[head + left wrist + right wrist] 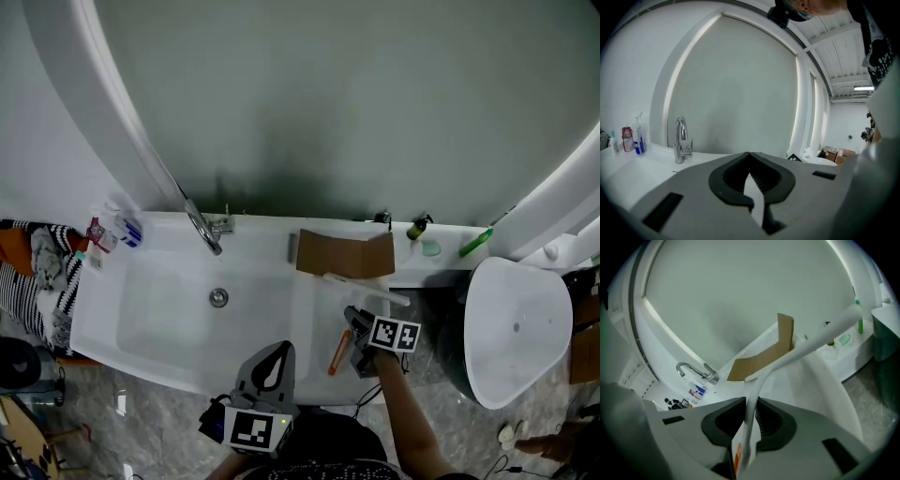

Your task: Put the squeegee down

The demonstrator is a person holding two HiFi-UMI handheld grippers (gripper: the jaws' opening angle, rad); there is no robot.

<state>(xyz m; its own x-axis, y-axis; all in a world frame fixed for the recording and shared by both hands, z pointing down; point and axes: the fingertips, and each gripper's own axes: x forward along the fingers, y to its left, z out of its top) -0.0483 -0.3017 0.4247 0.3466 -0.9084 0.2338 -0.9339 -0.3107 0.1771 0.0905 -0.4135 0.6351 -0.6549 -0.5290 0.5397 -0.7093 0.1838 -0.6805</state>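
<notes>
White desk (141, 323) with a sunken basin is the largest item; we take its faucet (202, 230) as reference. Right of the faucet lies a brown cardboard sheet (345, 253). Right of the faucet and nearer us, the right tool (751, 404) pinches the squeegee (806, 343) by its white handle, blade end reaching toward the cardboard. We judge the set-down step in hand: next, lower until the squeegee rests flat, then release. The left tool (750, 158), nearer us than the faucet, is pressed together on nothing. We cannot tell whether the blade touches the desk. The jaws mostly hide the handle's orange tail.
</notes>
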